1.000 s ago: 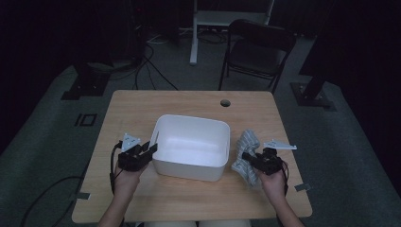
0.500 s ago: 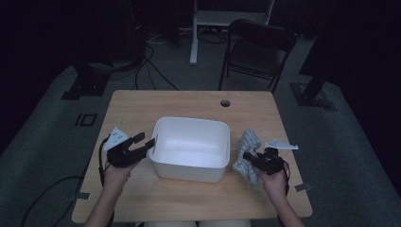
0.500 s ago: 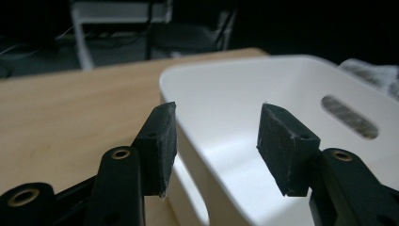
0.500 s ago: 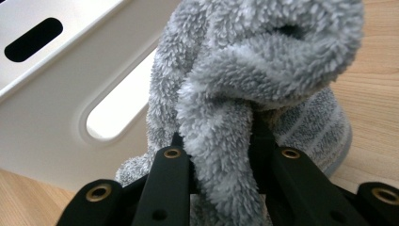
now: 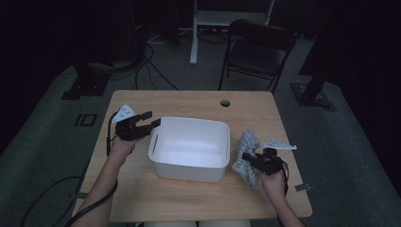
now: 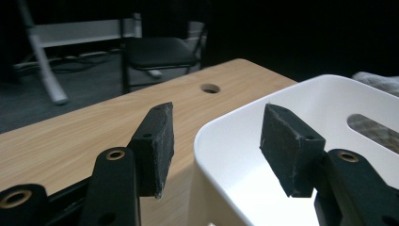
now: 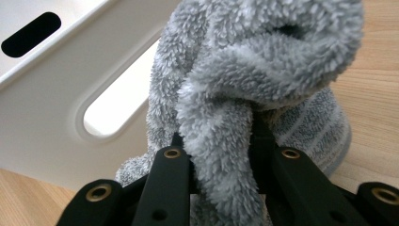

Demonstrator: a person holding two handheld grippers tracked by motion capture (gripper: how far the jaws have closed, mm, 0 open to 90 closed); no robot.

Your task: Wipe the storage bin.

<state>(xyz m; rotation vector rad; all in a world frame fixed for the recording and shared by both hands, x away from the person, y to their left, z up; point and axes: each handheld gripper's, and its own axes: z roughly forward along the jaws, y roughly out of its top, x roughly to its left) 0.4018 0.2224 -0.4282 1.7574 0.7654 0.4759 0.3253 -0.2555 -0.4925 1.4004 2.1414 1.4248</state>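
A white plastic tub (image 5: 187,171) stands in the middle of the wooden table. My left gripper (image 5: 150,123) hovers open at the tub's far left corner. In the left gripper view its two pads (image 6: 154,146) stand wide apart, nothing held, with the tub's rim (image 6: 226,123) between them. A grey fluffy towel (image 5: 247,144) lies bunched against the tub's right wall. My right gripper (image 5: 247,157) is shut on a fold of it. In the right gripper view the towel (image 7: 263,61) bulges above the gripper (image 7: 221,155), next to the tub's handle slot (image 7: 117,101).
A white paper packet (image 5: 124,111) lies behind my left hand and another (image 5: 280,144) beyond the towel. The table (image 5: 189,106) has a cable hole (image 5: 225,102) near its far edge. A black folding chair (image 5: 257,52) stands behind the table, with cables on the floor at the left.
My left gripper has left the tub's left wall, swung out to the left, and now sits higher at the tub's far left corner, still open. The right gripper has barely moved.
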